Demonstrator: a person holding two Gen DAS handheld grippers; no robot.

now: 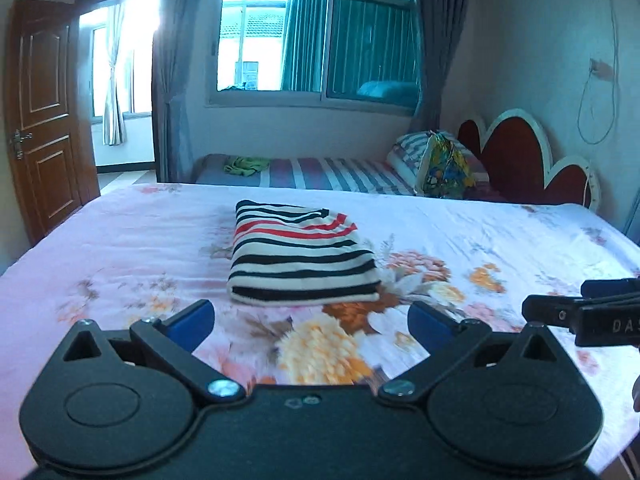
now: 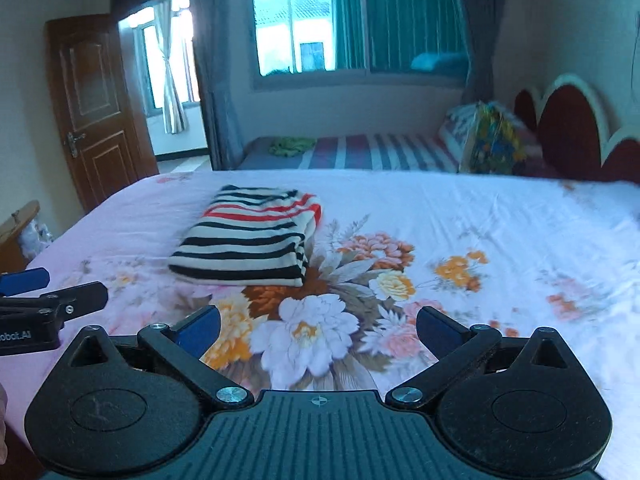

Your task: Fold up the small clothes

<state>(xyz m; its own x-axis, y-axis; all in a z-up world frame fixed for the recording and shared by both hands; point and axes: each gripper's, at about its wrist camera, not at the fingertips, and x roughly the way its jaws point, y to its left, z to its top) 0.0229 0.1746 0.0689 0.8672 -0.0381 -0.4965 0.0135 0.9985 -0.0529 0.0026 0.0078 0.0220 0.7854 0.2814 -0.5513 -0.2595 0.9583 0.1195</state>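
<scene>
— So, where is the striped top (image 1: 302, 254) sitting?

— It is lying folded in a neat block on the flowery bed sheet (image 1: 500, 236); it is sitting a bit ahead of both grabbers, and nothing is touching it.

— What is the left gripper (image 1: 311, 322) doing?

— Its jaws are standing wide open; its blue pads (image 1: 191, 322) are holding nothing, and only the sheet is showing between them.

— And the right gripper (image 2: 318, 327)?

— Its jaws are gaping wide too; nothing is sitting between them; the top is lying ahead and to its left.

— What is showing behind?

— A second bed (image 1: 320, 172) with stripes is sitting under the window (image 1: 316, 40); a brown door (image 1: 40, 112) is standing open on the left.
</scene>
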